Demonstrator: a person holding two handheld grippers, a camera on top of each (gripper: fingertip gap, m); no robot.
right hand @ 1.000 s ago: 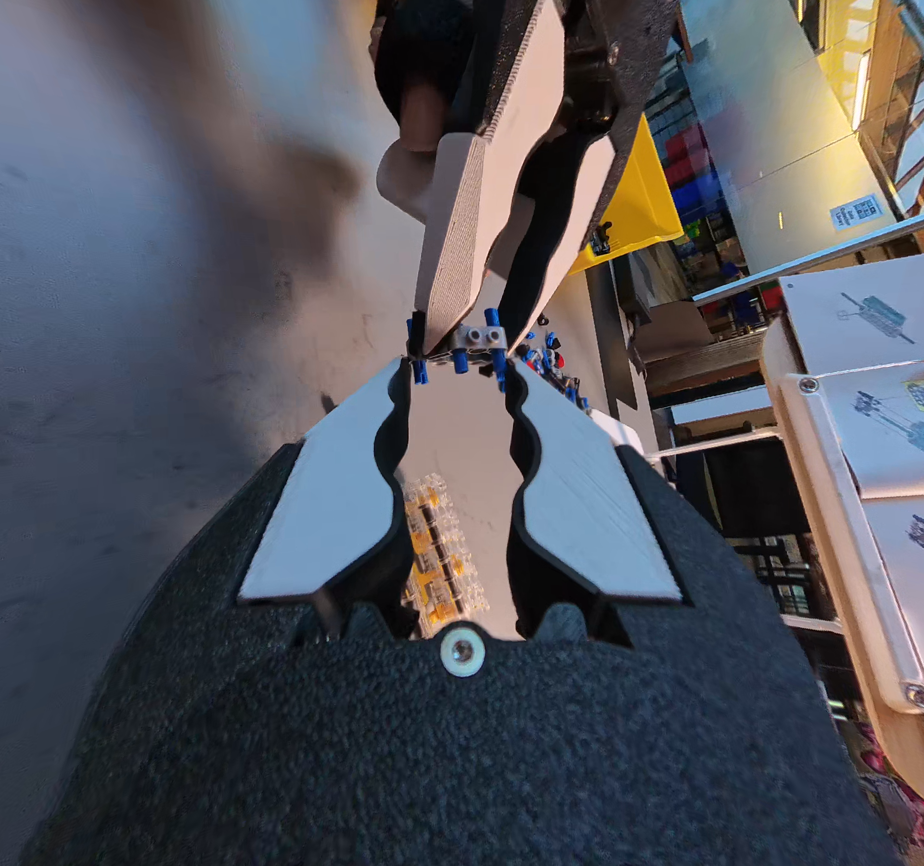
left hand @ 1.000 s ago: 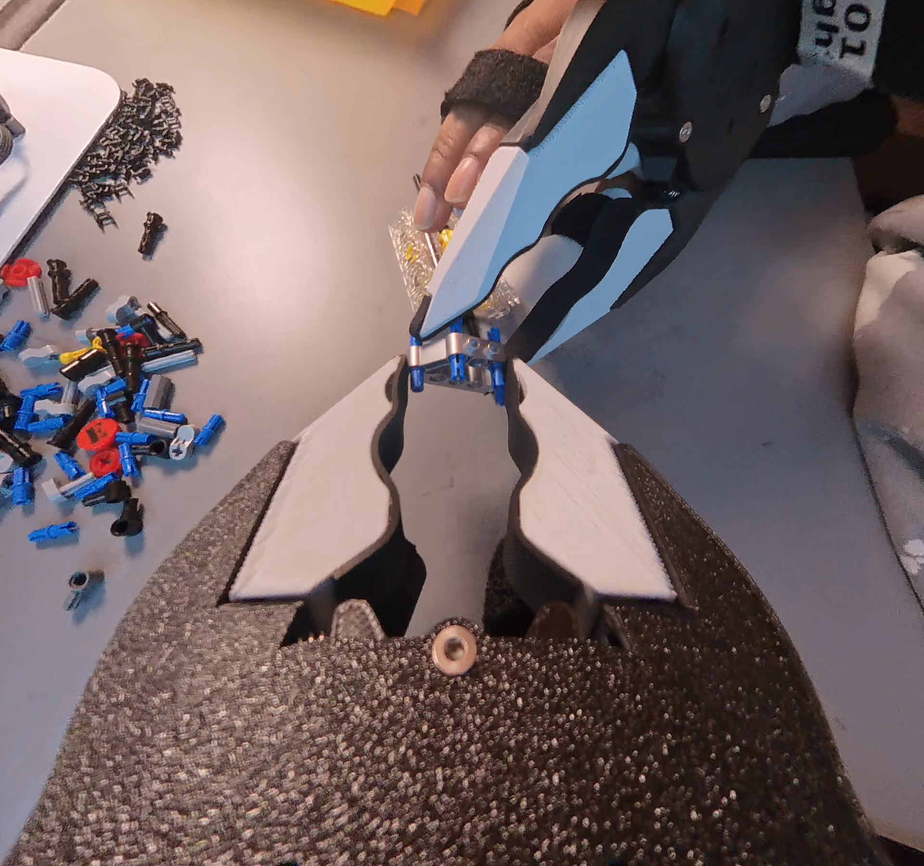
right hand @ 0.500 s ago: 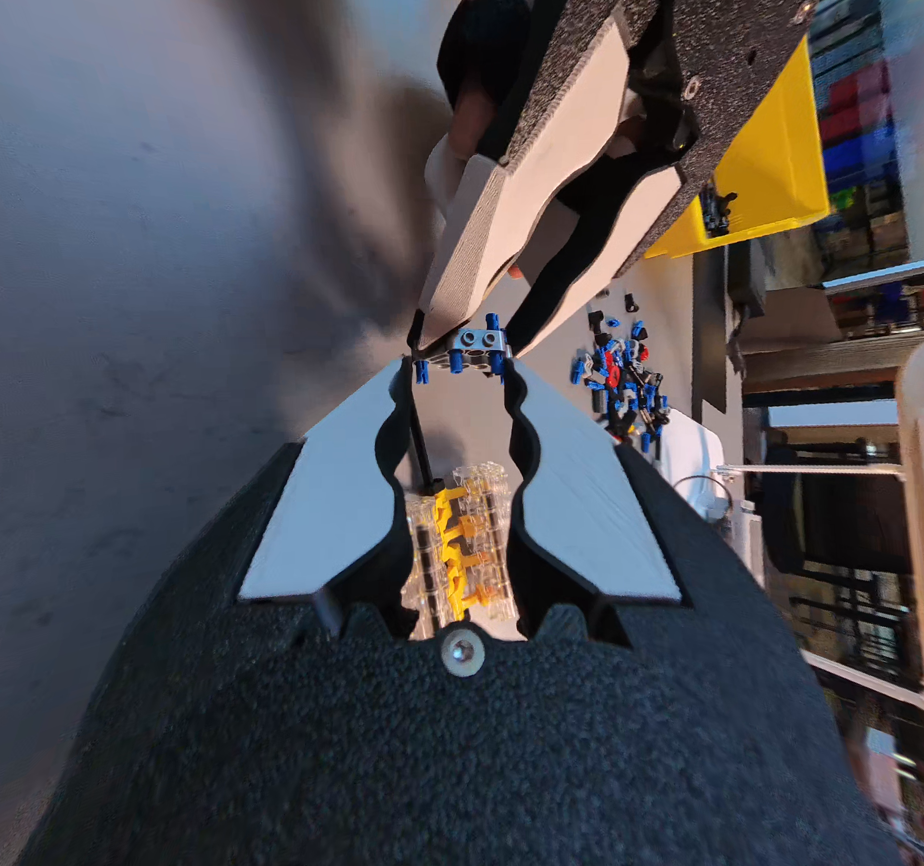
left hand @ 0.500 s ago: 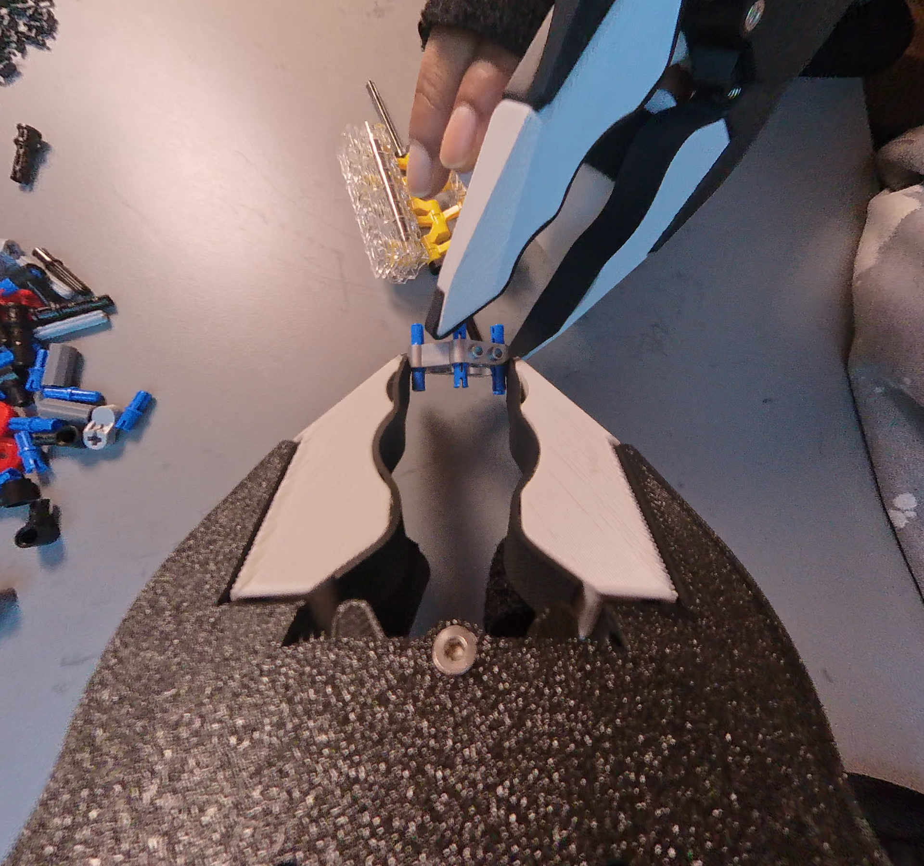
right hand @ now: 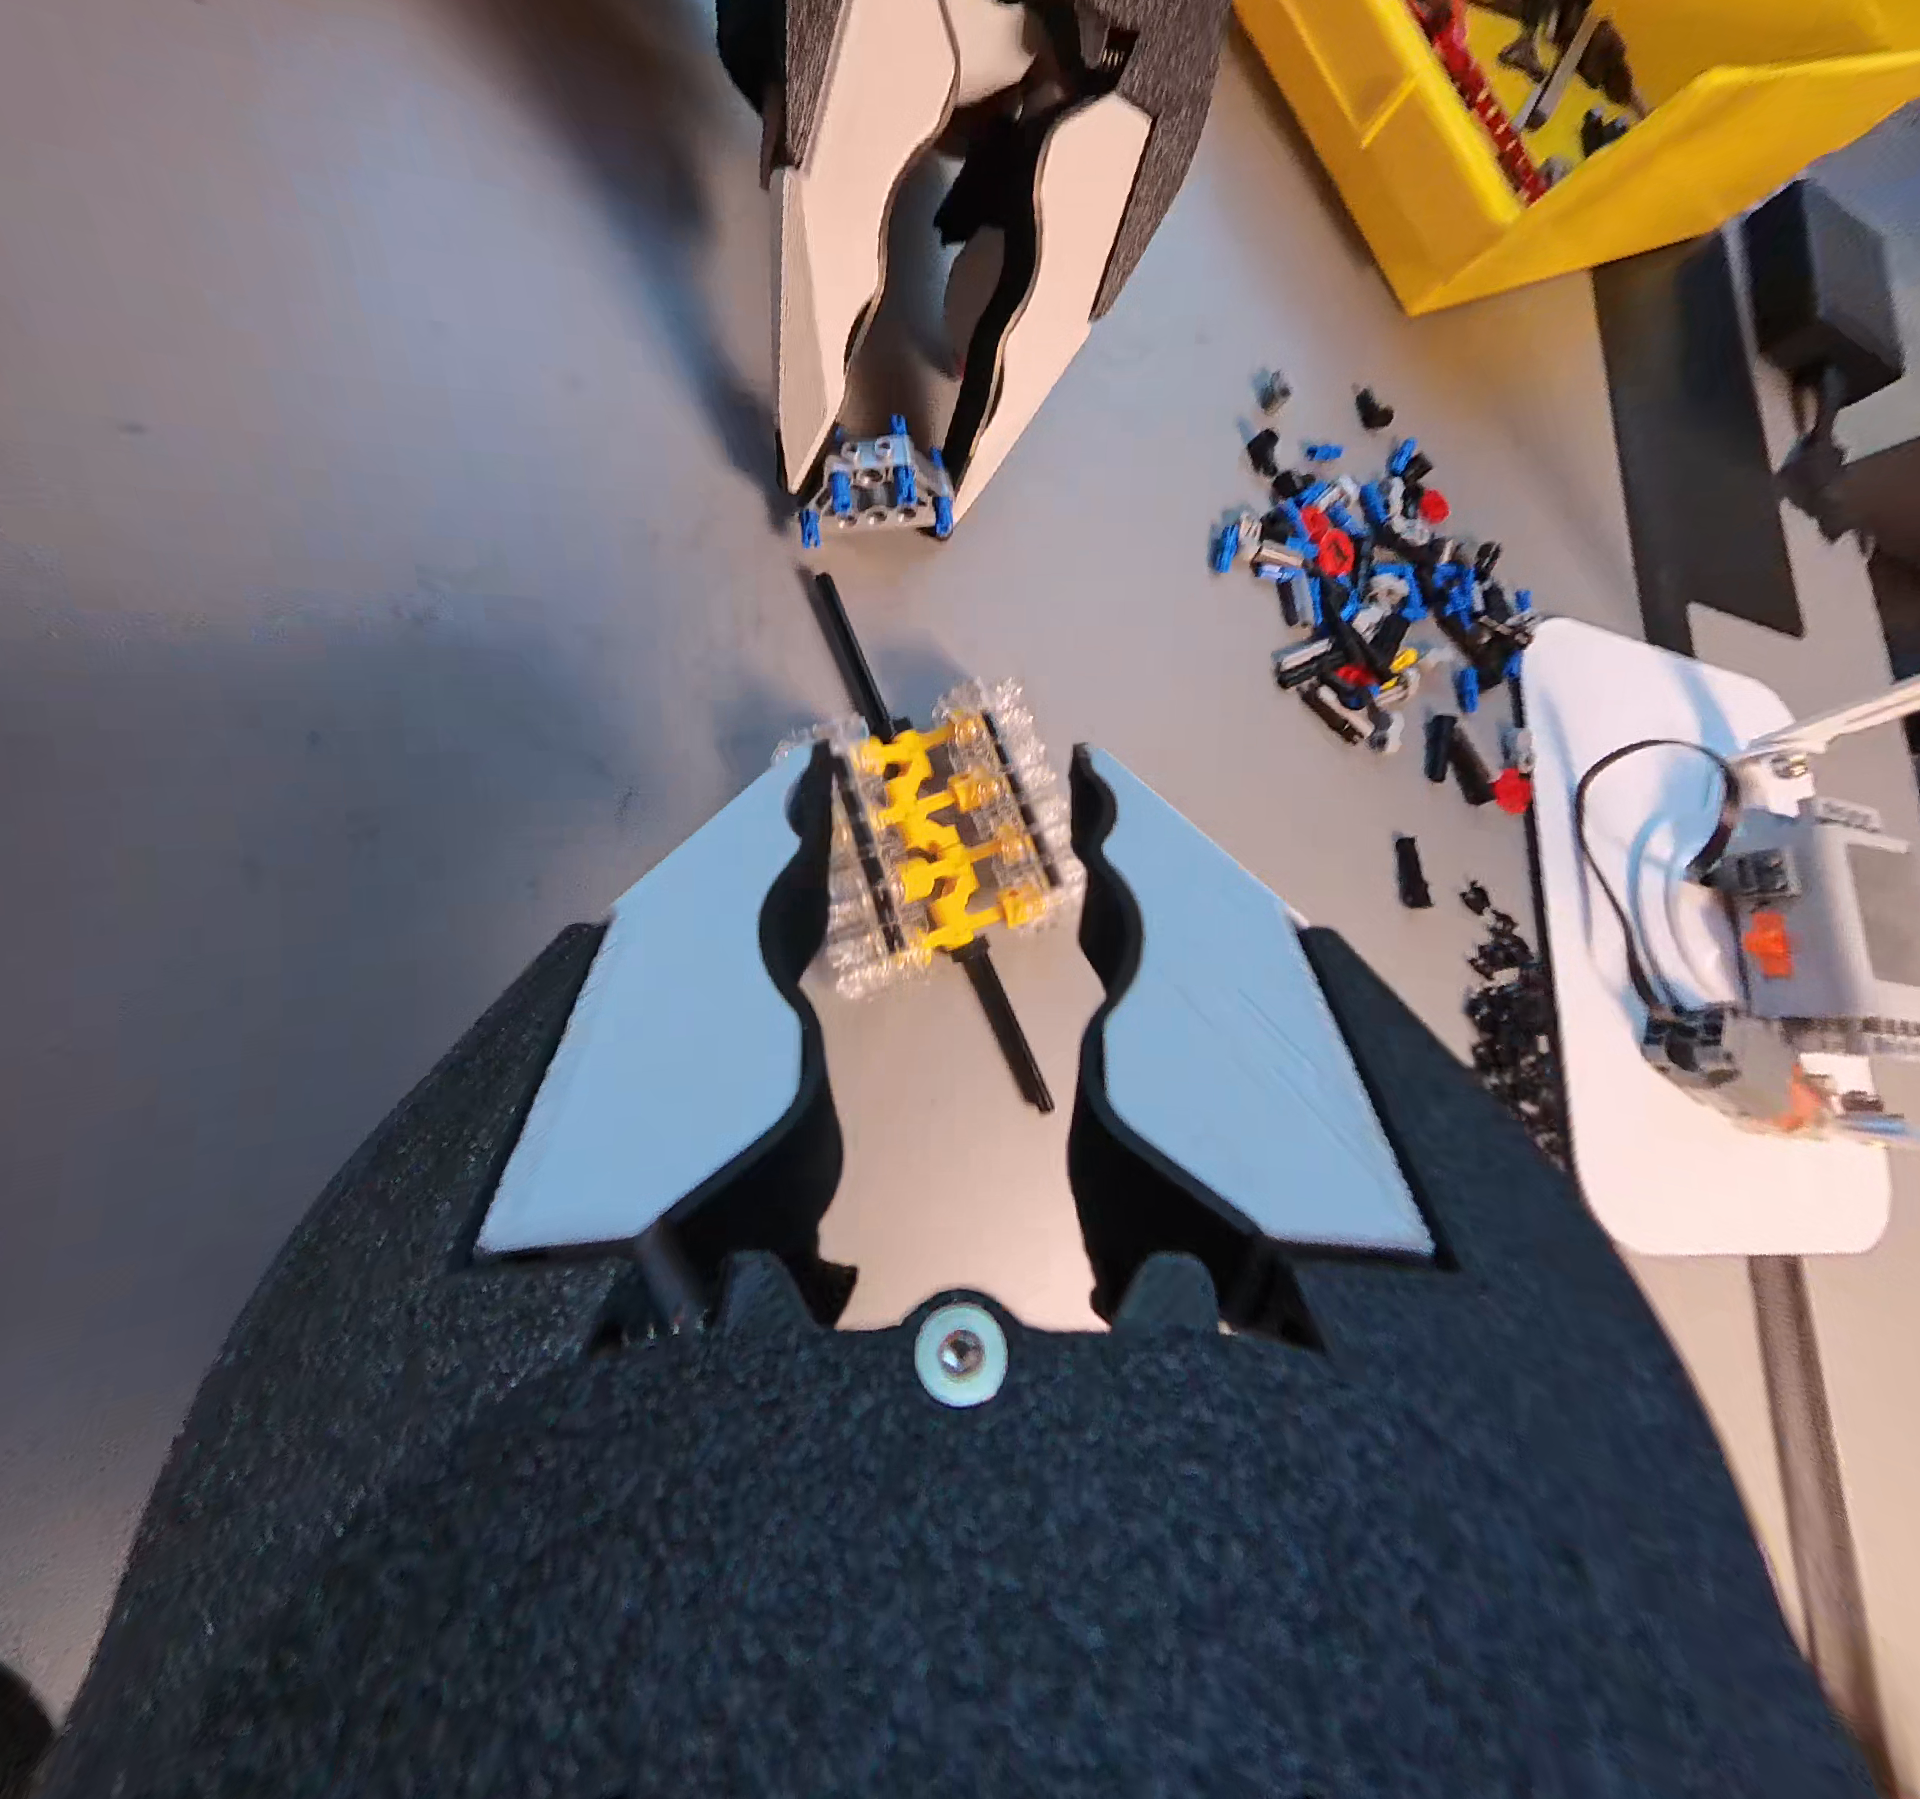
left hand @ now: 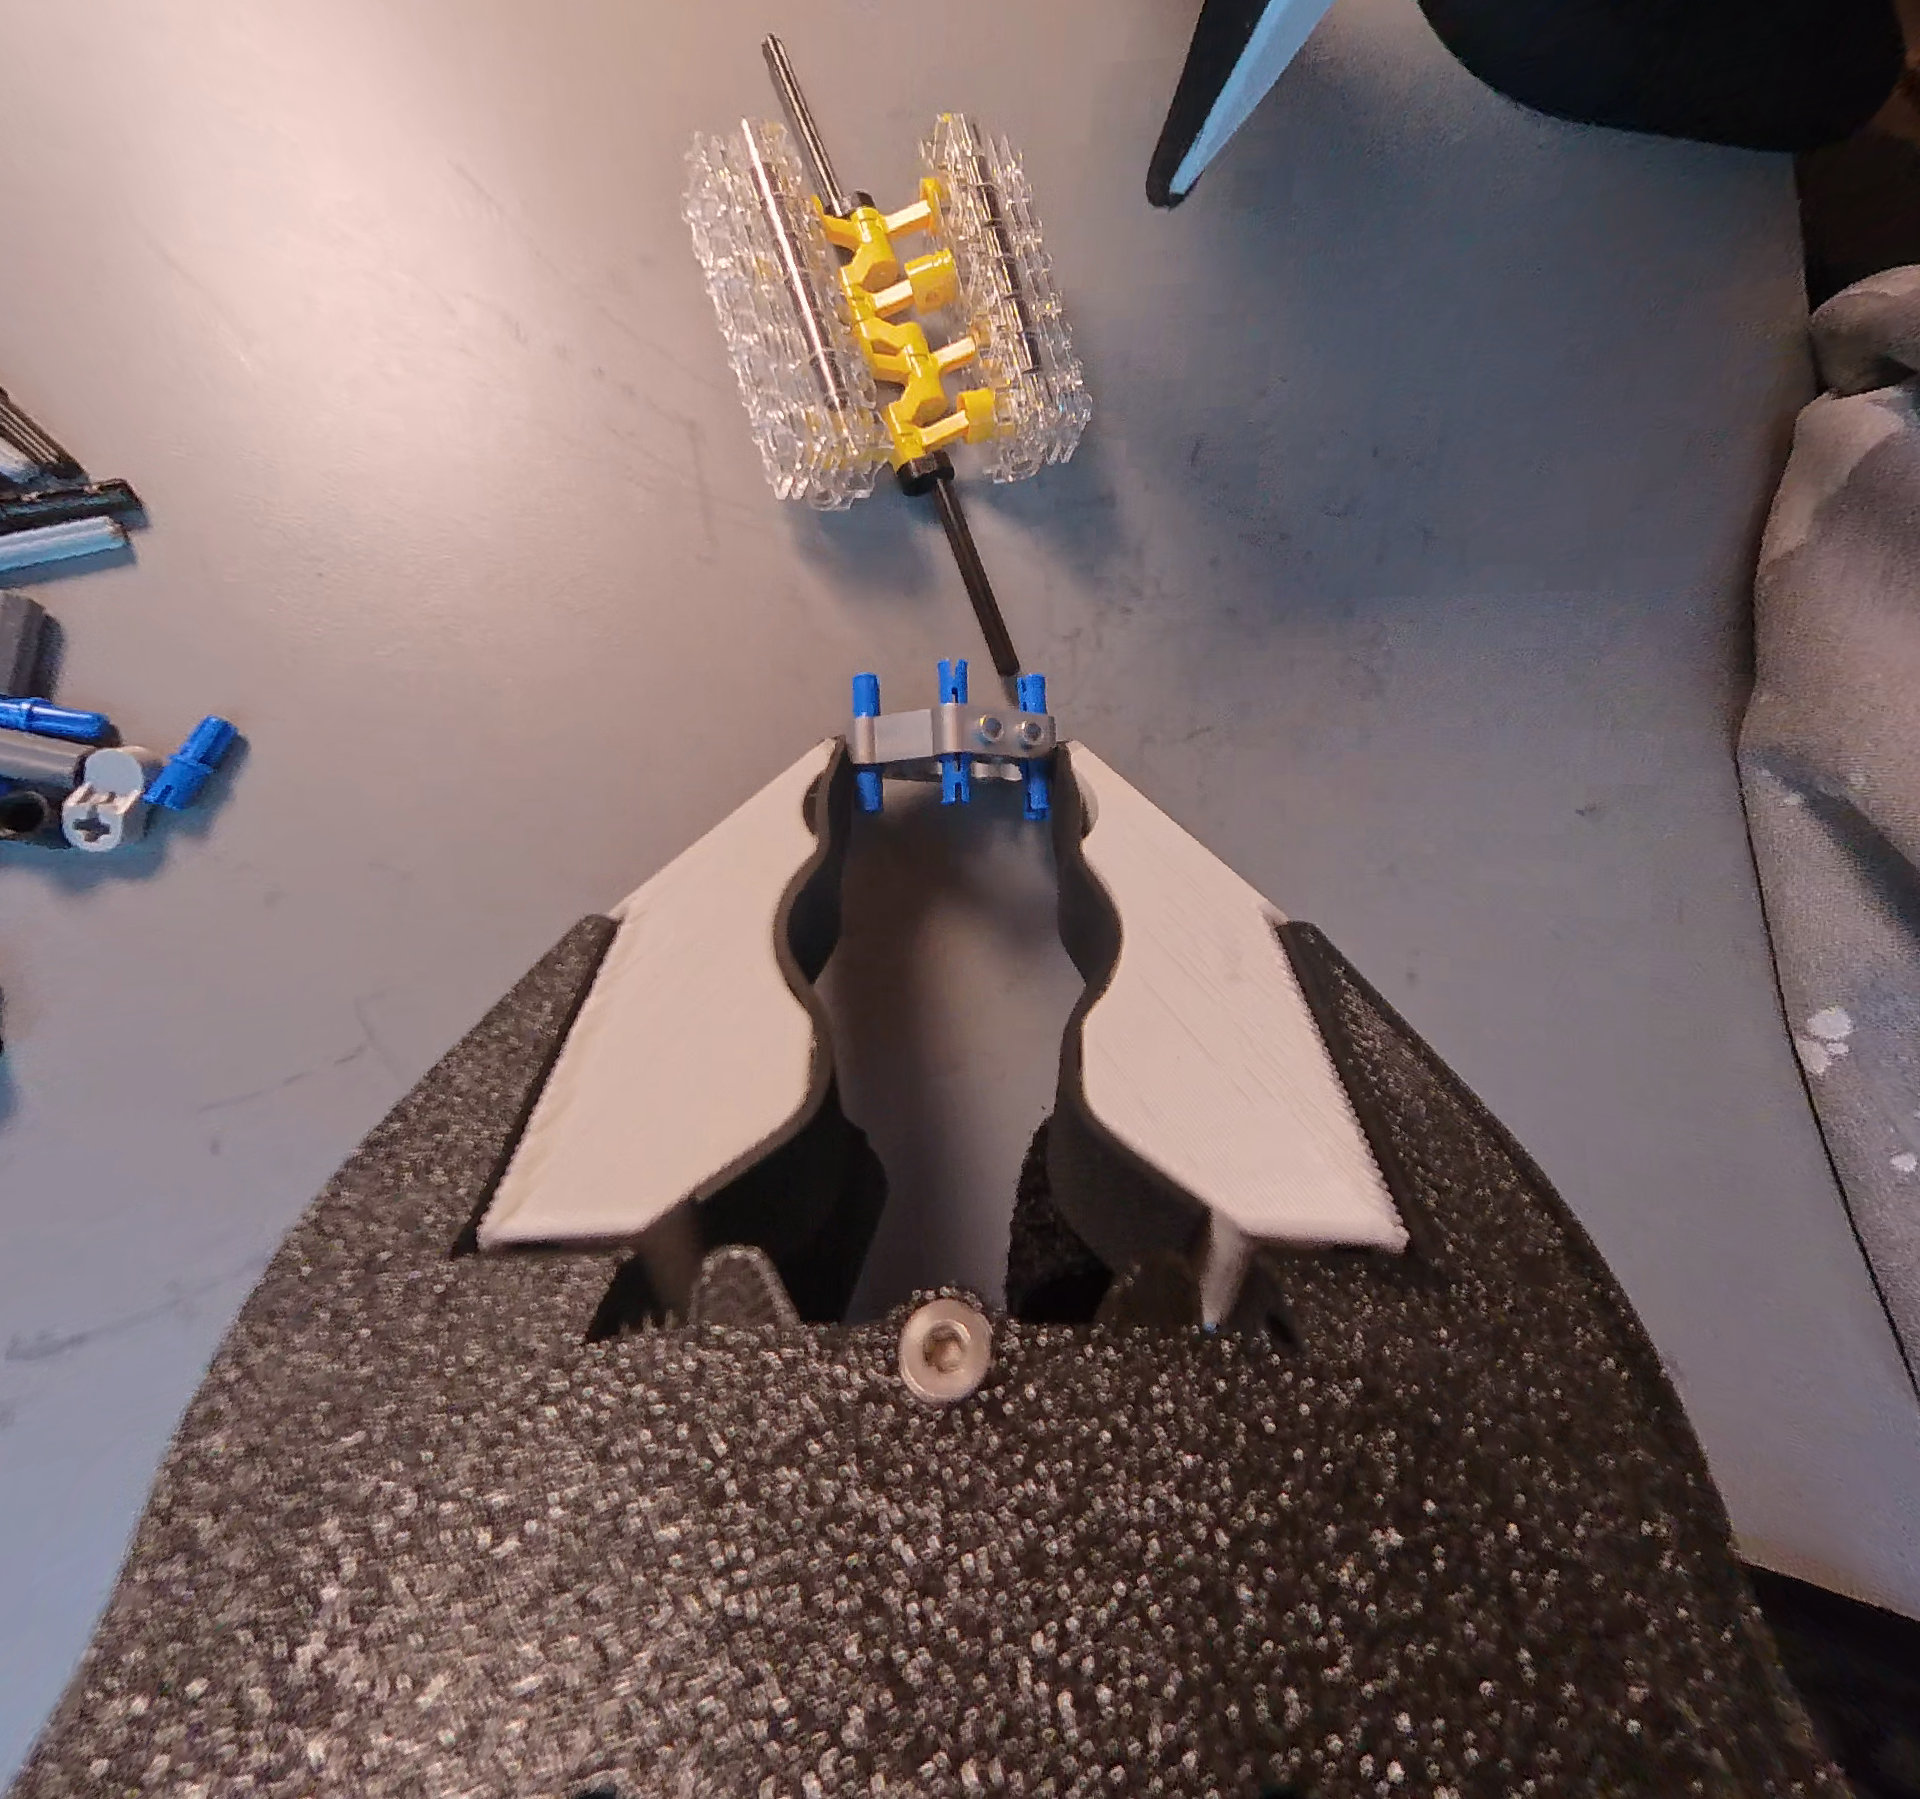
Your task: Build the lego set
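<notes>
Surface: a plain grey top is seen in both views, carrying everything below.
Yellow bin: seen at 1 o'clock in the right wrist view, with red and dark parts lying inside it.
White tray: placed at 3 o'clock in the right wrist view; a grey block with orange marks and black cables is carried on it.
Grey cloth: bunched along the 3 o'clock edge of the left wrist view.
Left claw: closed down on a small grey frame, which is pinched across its width right at the fingertips; the claw is seen again at 12 o'clock in the right wrist view, tips pointed down at the surface.
Right claw: held apart with nothing gripped; its tips are seen on either side of the clear assembly, and whether the left tip touches it cannot be told.
Clear assembly: two rows of transparent pieces with yellow connectors between them, threaded on a long black axle; it is lying on the surface at 12 o'clock from the left claw, the axle's near end just beside the frame.
Loose parts pile: blue, black, red and grey bits scattered at 2 o'clock in the right wrist view.
Grey frame: three blue pins are pushed through it, standing out above and below.
</notes>
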